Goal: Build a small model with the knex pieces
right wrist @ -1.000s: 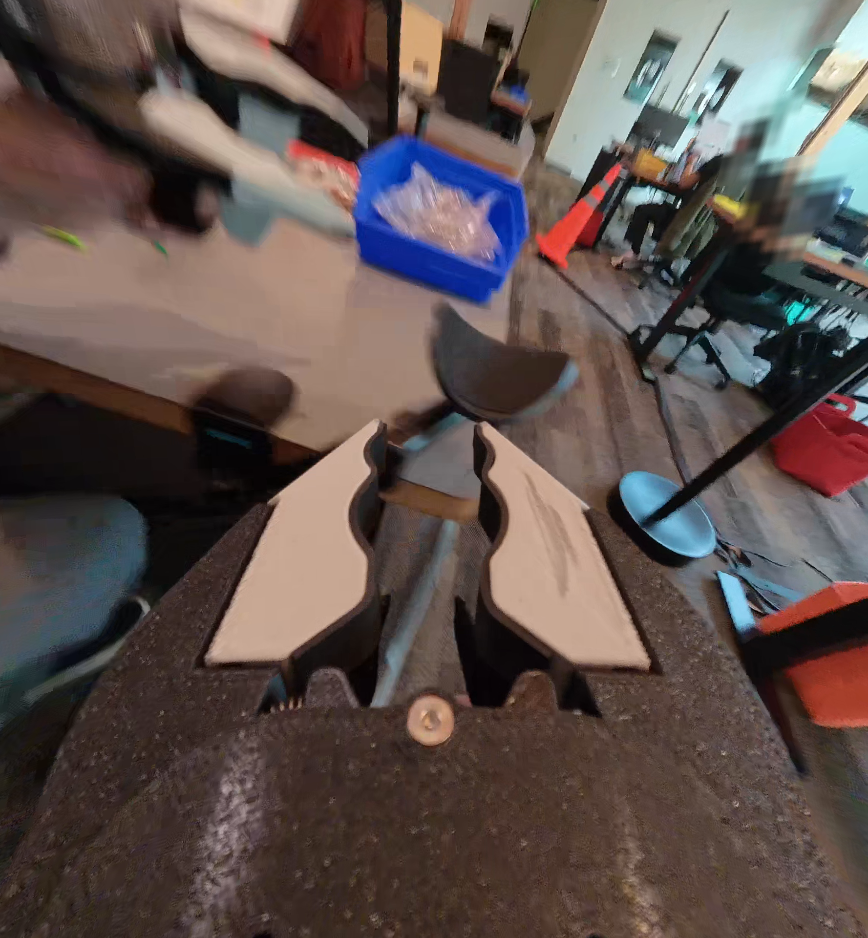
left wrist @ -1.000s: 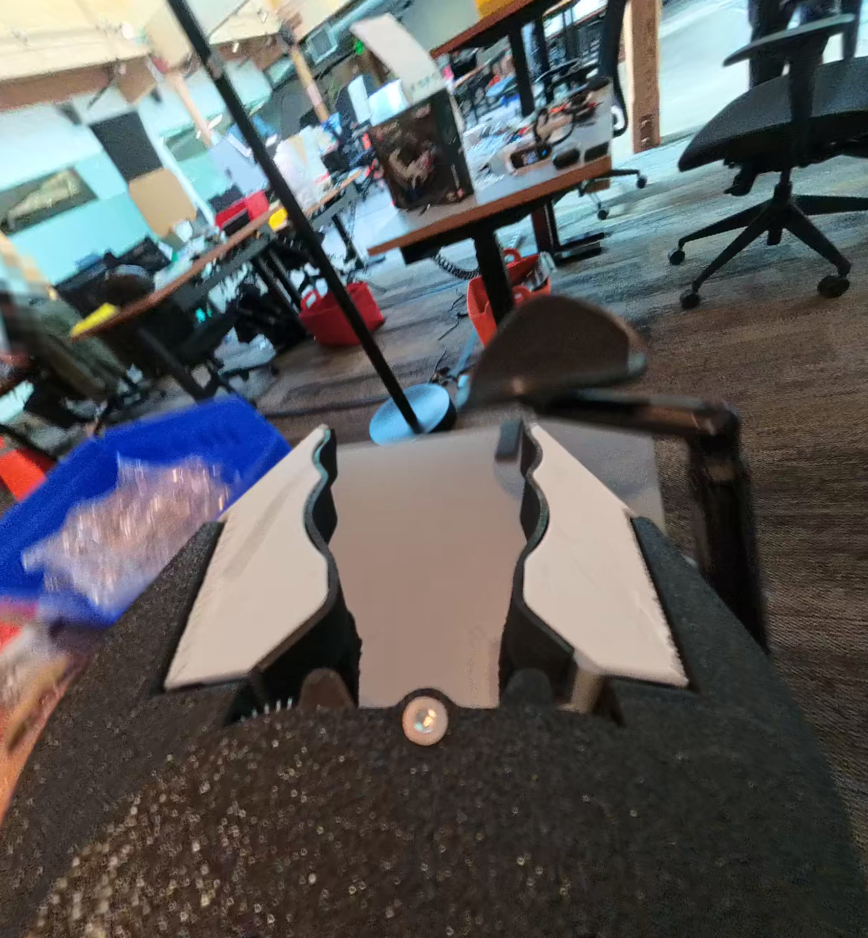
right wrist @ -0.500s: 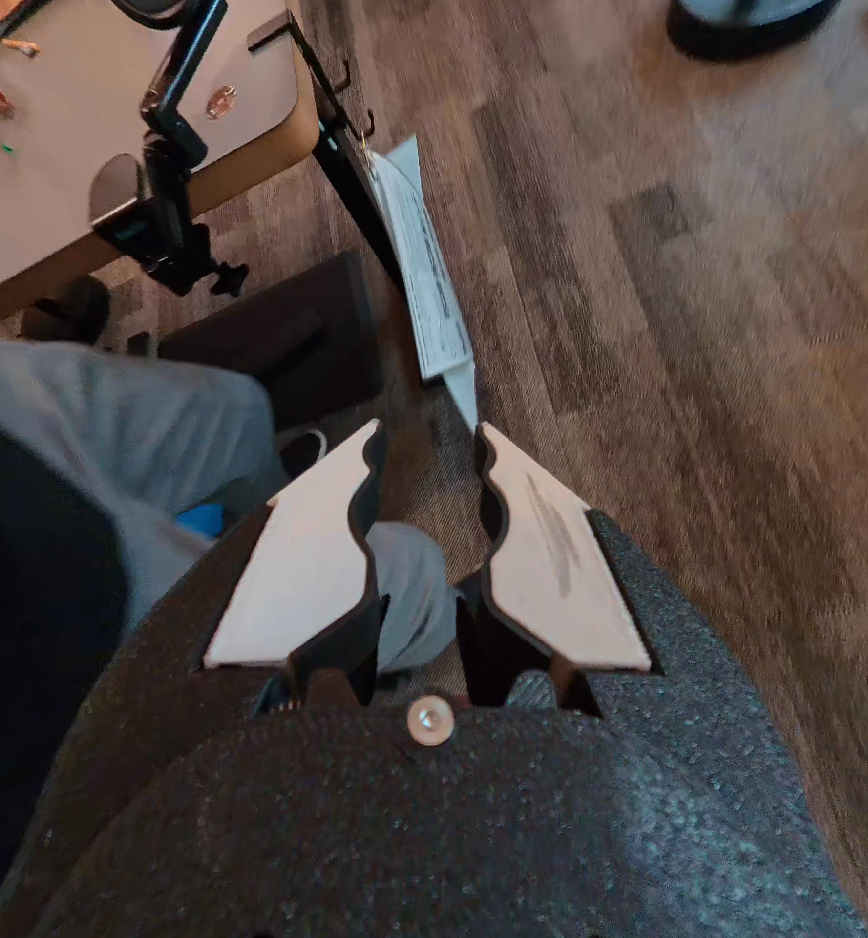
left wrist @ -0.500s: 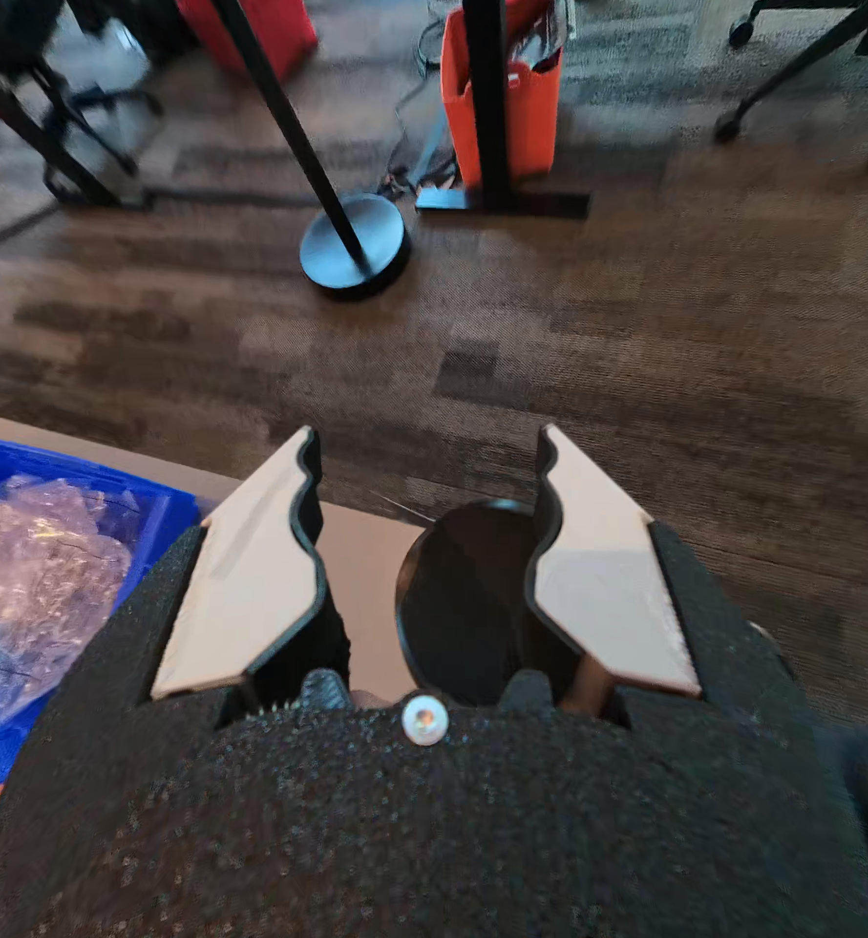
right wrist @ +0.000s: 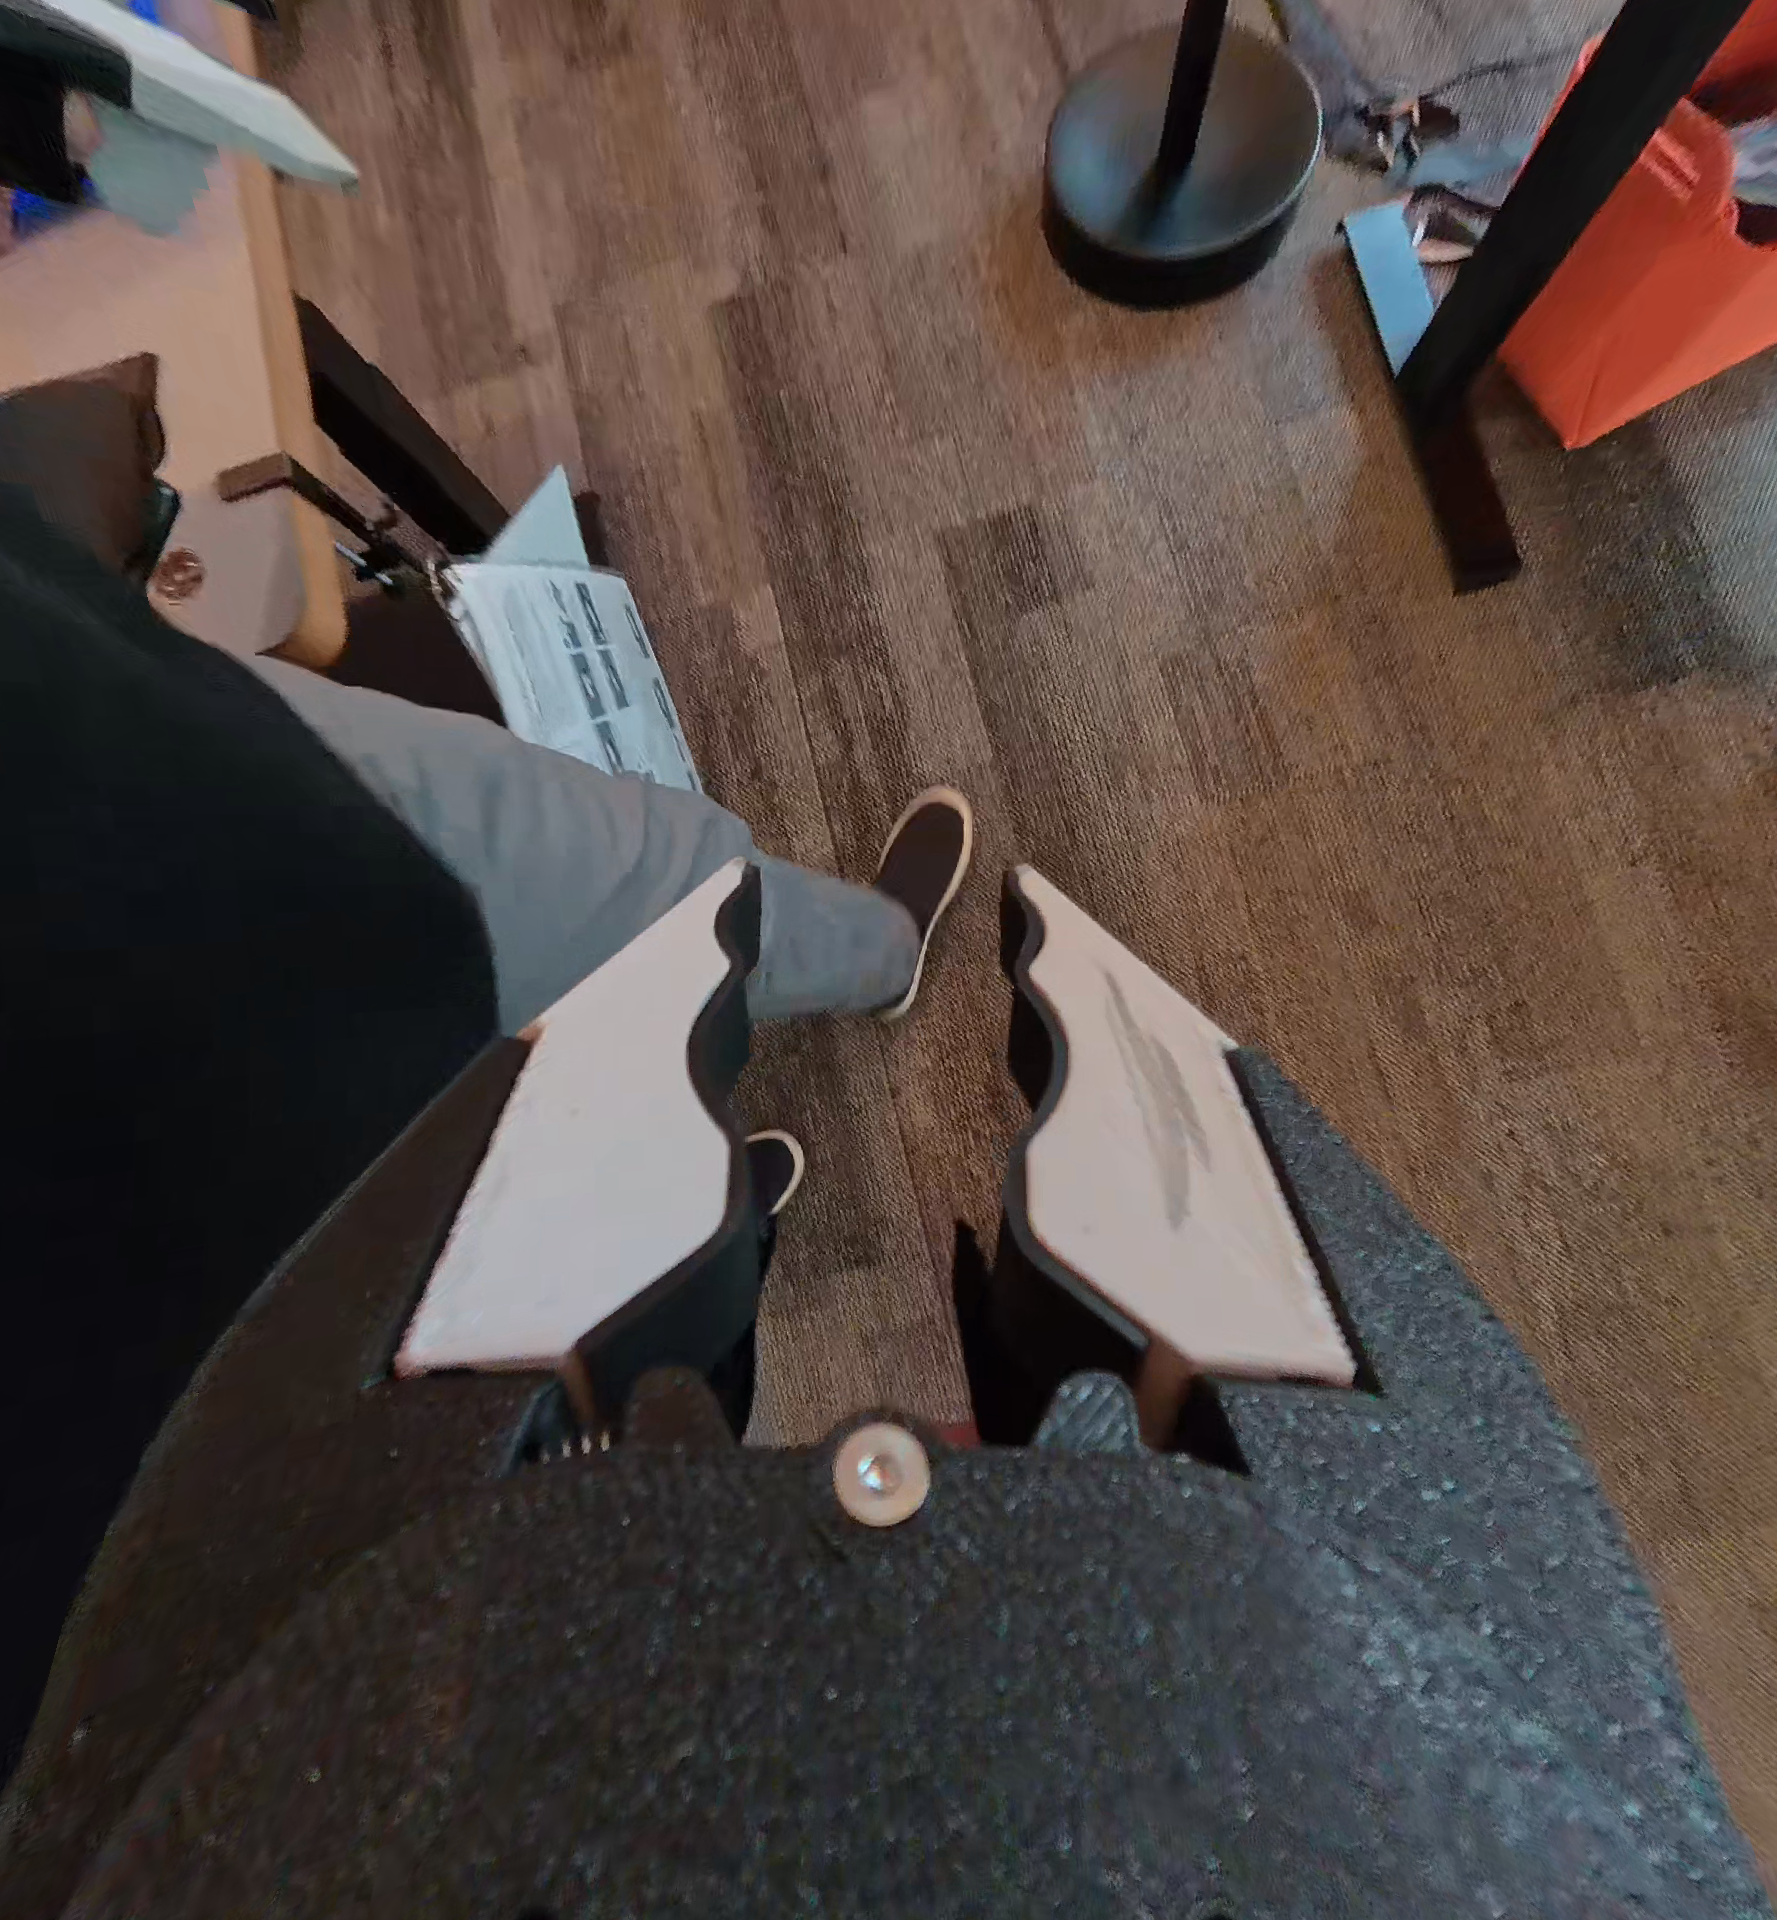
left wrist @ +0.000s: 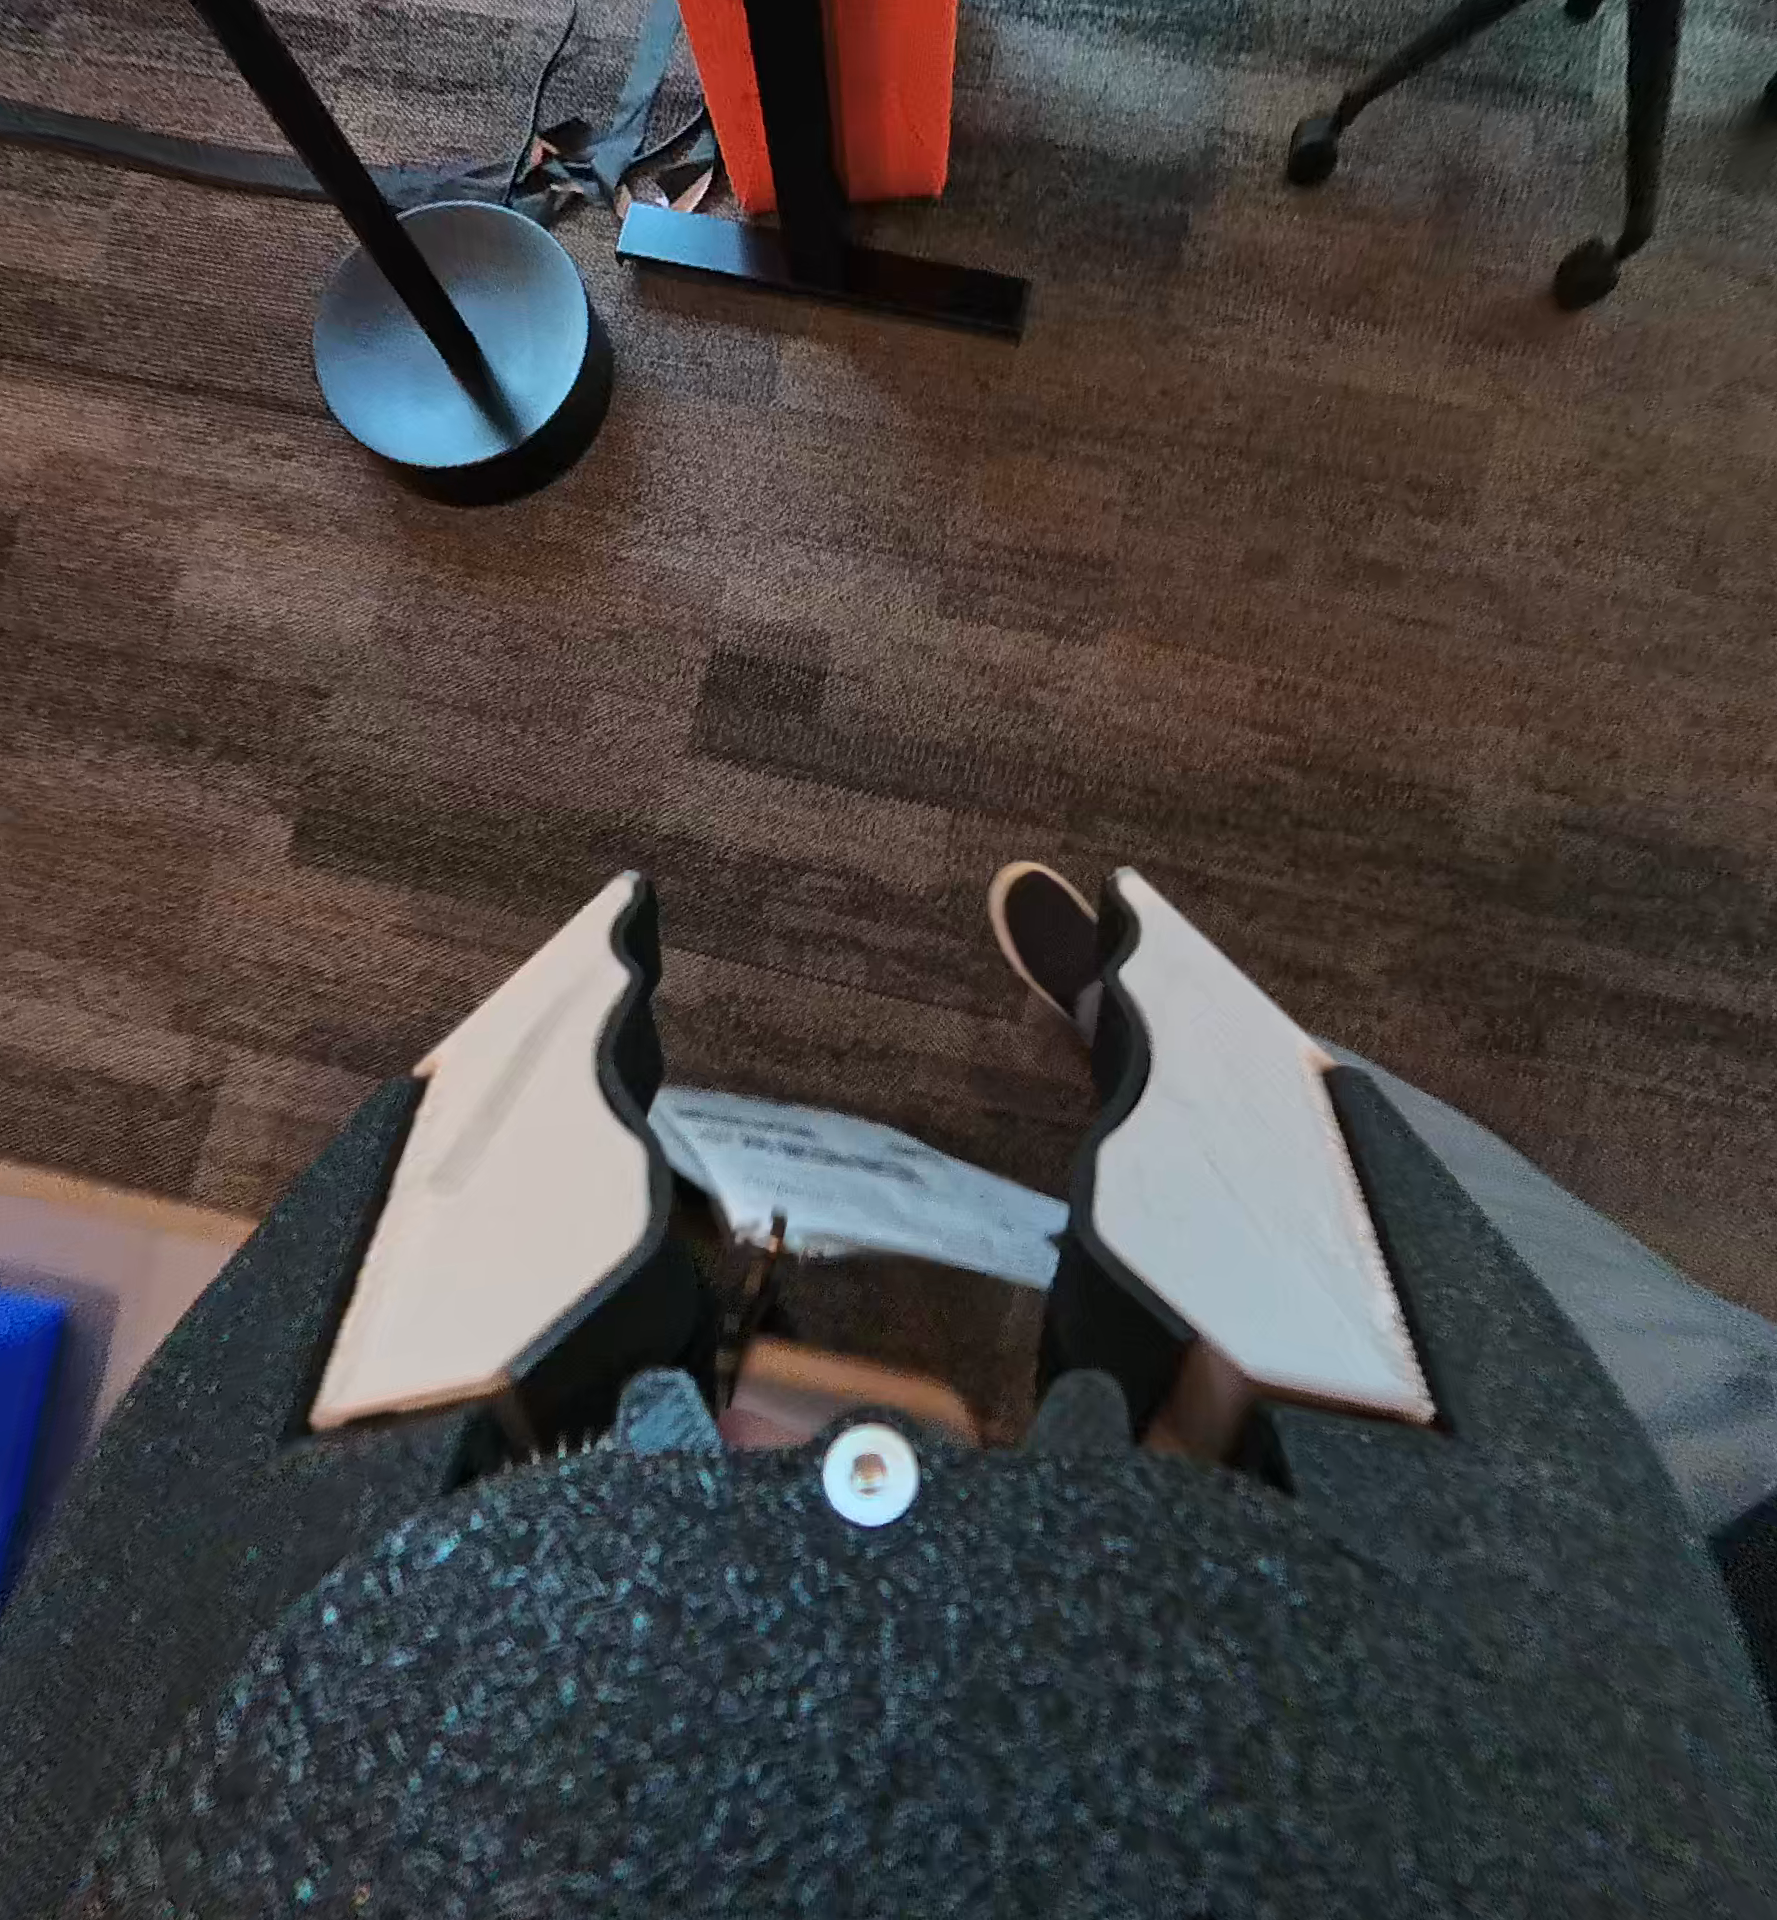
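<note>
While floorward, both tongs (left wrist: 876, 894) (right wrist: 879, 894) gape — empty.

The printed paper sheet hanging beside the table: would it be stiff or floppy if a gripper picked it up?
Probably floppy: the printed paper sheet looks thin and hangs bent at the table edge. Likely light too. The open right gripper might crease it.

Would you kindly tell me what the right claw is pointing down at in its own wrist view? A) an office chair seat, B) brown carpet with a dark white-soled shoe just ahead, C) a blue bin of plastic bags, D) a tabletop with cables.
B: the right claw is open and empty, pointing down at the brown carpet, with the dark white-soled shoe just beyond its tips.
</note>
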